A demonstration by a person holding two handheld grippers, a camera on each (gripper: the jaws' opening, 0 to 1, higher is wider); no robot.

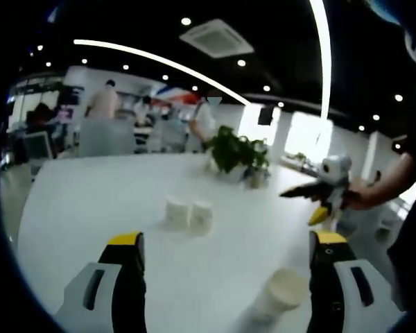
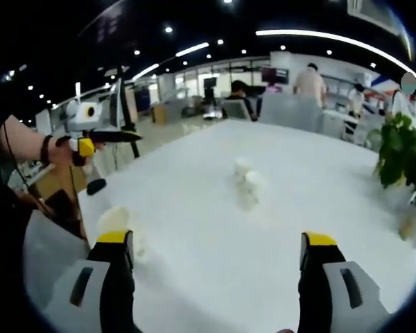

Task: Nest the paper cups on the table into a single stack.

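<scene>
Two white paper cups (image 1: 177,211) (image 1: 202,216) stand side by side near the middle of the white table (image 1: 90,201). A third cup (image 1: 283,291) stands upright, mouth up, just inside my left gripper's right jaw. My left gripper (image 1: 227,239) is open and holds nothing. A hand holds my right gripper (image 1: 319,195) above the table at the right. In the right gripper view the cup pair (image 2: 248,179) lies ahead, and the lone cup (image 2: 114,222) sits by the left jaw. My right gripper (image 2: 217,239) is open and bare. The left gripper (image 2: 100,141) hovers at the far left.
A potted plant (image 1: 236,149) (image 2: 402,152) stands on the table behind the cups. The table's edge (image 2: 83,201) runs close to the lone cup. People and chairs (image 1: 107,132) fill the room beyond the far edge.
</scene>
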